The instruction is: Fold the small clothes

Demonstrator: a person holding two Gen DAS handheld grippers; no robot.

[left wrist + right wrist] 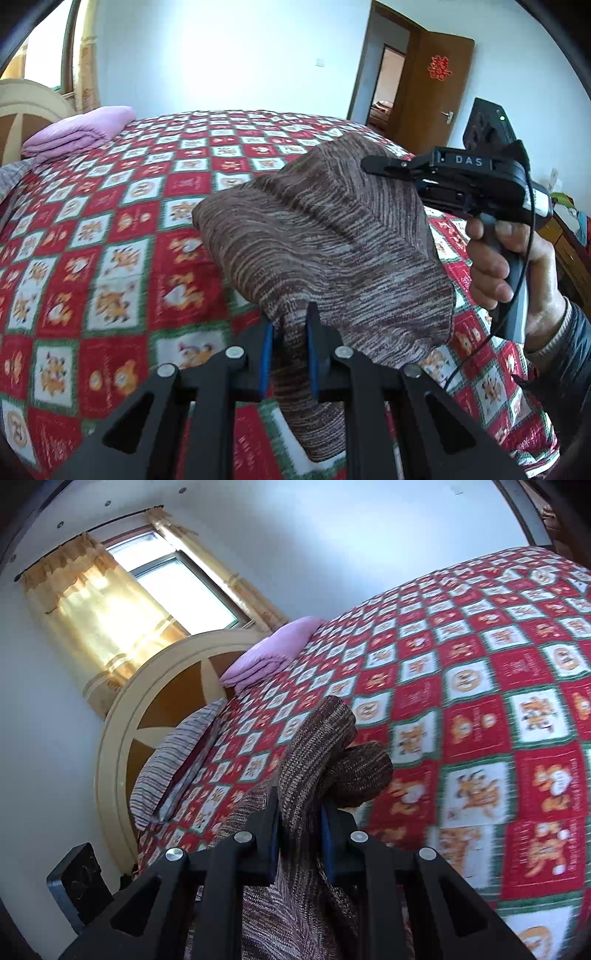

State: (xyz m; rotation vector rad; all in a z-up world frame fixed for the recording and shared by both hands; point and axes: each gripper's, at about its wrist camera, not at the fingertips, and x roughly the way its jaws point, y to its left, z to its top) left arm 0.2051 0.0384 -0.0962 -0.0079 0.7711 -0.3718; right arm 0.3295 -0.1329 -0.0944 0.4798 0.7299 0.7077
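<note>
Brown striped knit garment is off the bed, stretched in the air between both grippers. Left gripper jaws narrow, clamped on one edge; right gripper jaws narrow, pinching a bunched fold. Below: red checkered bedspread, folded pink blanket near the headboard.
</note>
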